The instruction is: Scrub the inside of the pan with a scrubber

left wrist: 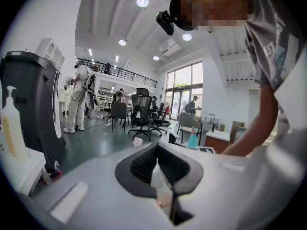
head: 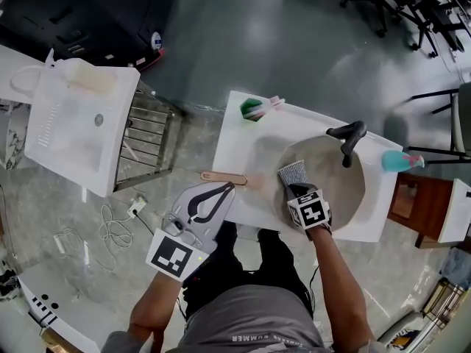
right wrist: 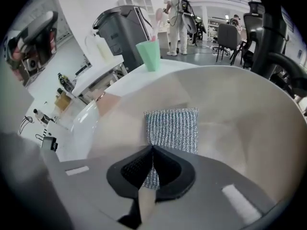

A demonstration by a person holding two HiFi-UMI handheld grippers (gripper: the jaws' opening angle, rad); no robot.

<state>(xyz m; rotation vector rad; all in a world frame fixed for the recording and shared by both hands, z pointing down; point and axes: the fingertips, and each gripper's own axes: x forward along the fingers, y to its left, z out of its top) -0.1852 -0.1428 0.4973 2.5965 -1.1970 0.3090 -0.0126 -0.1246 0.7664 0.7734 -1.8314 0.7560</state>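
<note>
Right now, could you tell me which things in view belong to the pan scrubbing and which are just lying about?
Part of the job:
- pan
- scrubber, clamped in the right gripper and inside the pan

Just lying about:
- green cup
- blue spray bottle
- wooden stick

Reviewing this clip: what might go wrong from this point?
1. The left tool sits at the corner of the table, away from the pan and its handle. With nothing steadying the pan, scrubbing pressure may slide or spin it toward the spray bottle.
2. The right tool pinches the scrubber by one end only, so it may fold or pull free.
</note>
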